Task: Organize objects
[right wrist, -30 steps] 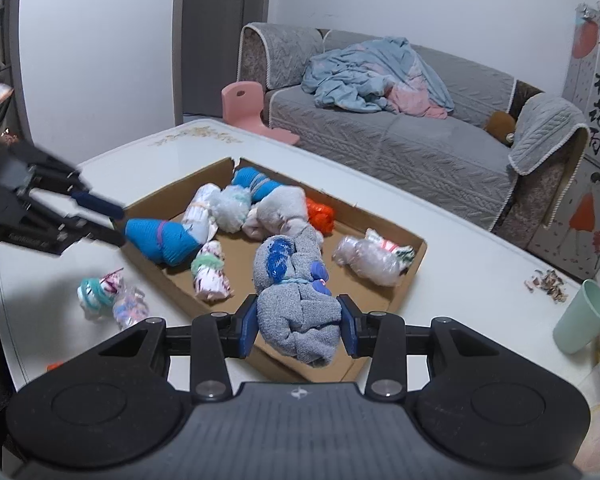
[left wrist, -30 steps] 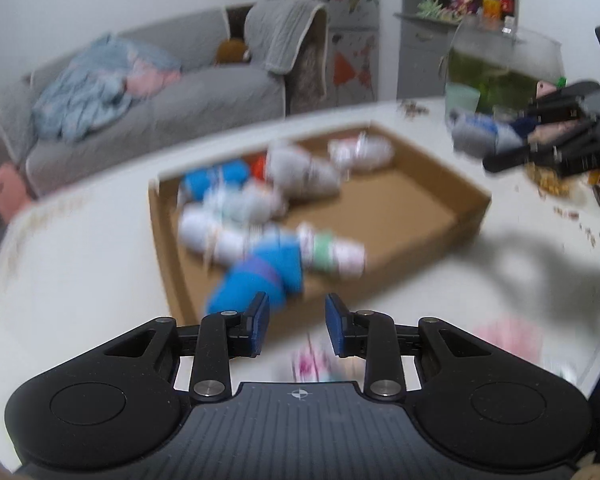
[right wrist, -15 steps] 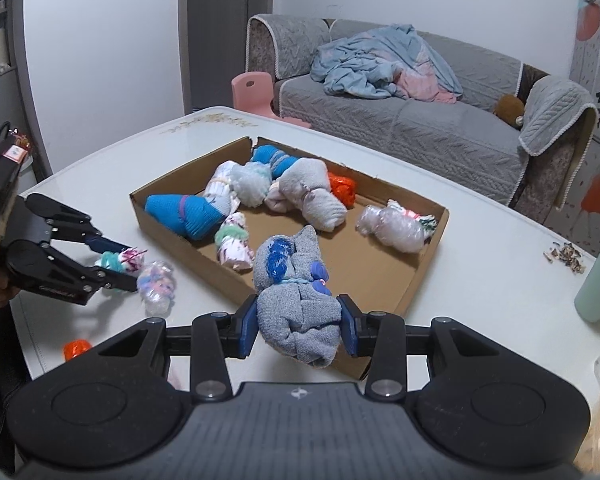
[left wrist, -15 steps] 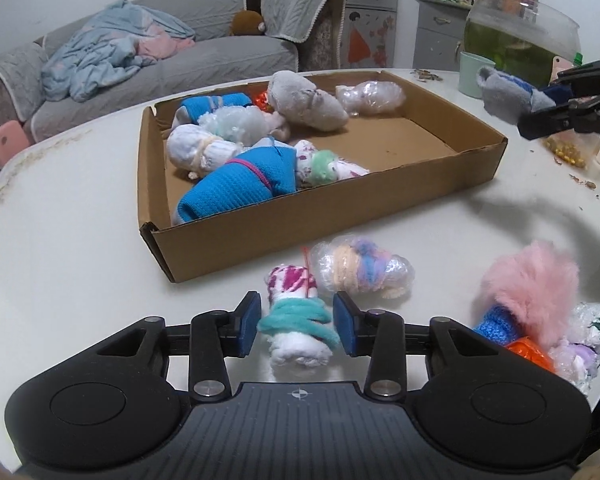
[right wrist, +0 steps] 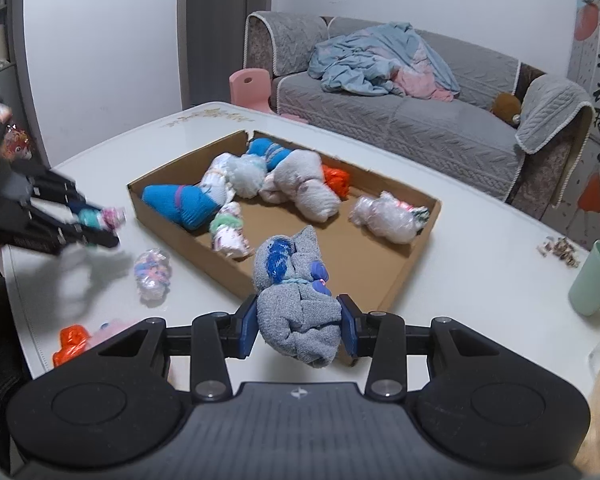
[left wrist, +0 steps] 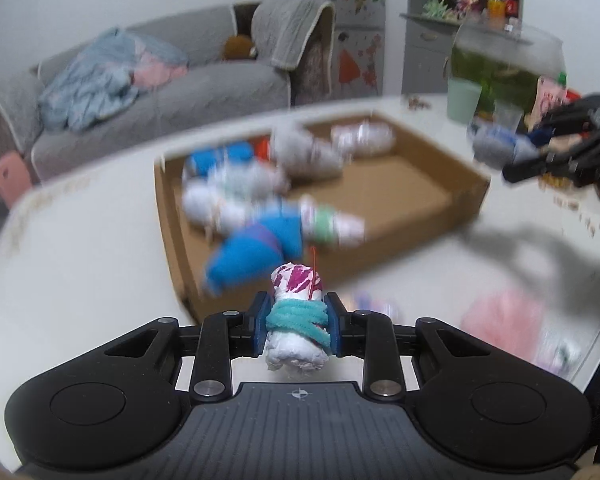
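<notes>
A shallow cardboard box [right wrist: 400, 276] on the white table holds several rolled sock bundles, among them a blue one [right wrist: 180, 204] and a grey one [right wrist: 308, 188]. My left gripper [left wrist: 298, 322] is shut on a white sock roll with a teal band [left wrist: 296, 320], held above the table just short of the box's near wall [left wrist: 180, 264]. It also shows in the right wrist view [right wrist: 96, 218]. My right gripper [right wrist: 300, 330] is shut on a grey sock bundle with blue patches [right wrist: 296, 296], held over the box's near corner.
A plastic-wrapped sock roll [right wrist: 152, 272], an orange bundle [right wrist: 70, 342] and a pink fluffy one [left wrist: 500, 320] lie on the table outside the box. A mint cup [right wrist: 596, 280] stands at the right. A grey sofa [right wrist: 400, 120] is behind the table.
My left gripper closed on the teal-banded roll, lifted it off the table and is moving it toward the box. My right gripper keeps holding the grey bundle near the box.
</notes>
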Available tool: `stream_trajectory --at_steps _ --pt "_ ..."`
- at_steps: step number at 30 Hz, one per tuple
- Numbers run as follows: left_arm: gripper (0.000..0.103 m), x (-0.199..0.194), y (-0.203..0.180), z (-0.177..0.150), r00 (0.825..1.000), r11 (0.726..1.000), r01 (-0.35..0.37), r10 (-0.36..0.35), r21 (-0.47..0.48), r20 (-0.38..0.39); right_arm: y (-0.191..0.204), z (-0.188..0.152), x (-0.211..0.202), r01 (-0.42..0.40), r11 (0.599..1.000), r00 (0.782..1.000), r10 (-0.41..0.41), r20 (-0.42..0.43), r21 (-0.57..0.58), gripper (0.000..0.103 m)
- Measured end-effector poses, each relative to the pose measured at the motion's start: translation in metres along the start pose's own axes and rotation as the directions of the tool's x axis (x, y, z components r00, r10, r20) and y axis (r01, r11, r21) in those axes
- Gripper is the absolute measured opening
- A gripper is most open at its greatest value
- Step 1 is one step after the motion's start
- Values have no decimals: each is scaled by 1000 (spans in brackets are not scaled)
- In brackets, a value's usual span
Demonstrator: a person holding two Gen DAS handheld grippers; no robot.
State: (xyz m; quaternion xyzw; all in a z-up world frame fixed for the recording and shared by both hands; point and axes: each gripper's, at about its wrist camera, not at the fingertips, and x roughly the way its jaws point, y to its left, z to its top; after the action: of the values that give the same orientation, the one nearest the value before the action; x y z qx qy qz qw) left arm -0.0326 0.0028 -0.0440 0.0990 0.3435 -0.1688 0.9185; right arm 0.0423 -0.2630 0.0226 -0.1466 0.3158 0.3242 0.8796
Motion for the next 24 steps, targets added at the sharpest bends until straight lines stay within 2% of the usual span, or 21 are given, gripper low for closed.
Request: stream_trajectory --at_steps 5,10,13,19,24 --pt "35 15 -10 64 999 997 36 -37 64 28 -11 26 6 13 999 1000 -12 20 -48 37" --pt "36 69 -26 105 996 989 82 -77 126 -45 -21 48 34 -3 996 1000 3 0 -89 37" --pt "36 105 -34 112 991 983 97 -81 153 -107 -28 49 56 -10 996 1000 7 -30 -89 37" --pt "36 162 -34 104 973 981 123 -89 153 -212 -42 45 94 -20 996 995 11 -97 -90 37" --pt "36 194 -31 108 965 984 129 -96 123 -243 -48 41 119 -27 995 990 14 -138 -95 37"
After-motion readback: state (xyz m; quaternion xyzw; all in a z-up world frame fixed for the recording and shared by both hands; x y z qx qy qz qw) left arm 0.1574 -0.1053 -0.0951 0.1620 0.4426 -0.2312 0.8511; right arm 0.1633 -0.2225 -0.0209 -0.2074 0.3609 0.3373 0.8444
